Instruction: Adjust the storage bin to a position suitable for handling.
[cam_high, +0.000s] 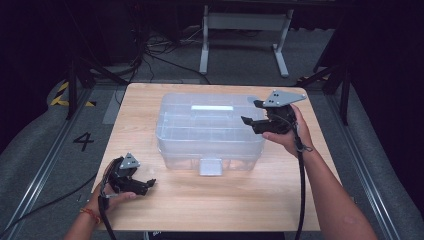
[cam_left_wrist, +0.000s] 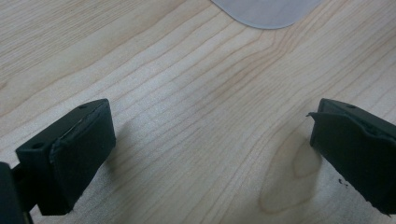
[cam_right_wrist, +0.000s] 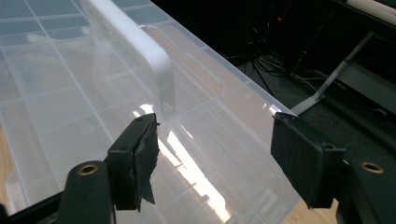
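Your right gripper (cam_high: 248, 112) hovers at the clear storage box (cam_high: 210, 131), fingers apart.
Your left gripper (cam_high: 149, 183) rests on the bench (cam_high: 210, 200), fingers wide, gripping nothing.

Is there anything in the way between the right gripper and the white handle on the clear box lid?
Nothing visible does. The right gripper hangs with open jaws over the lid of the clear box, and the white handle lies just beyond its fingertips with only bare lid between them.
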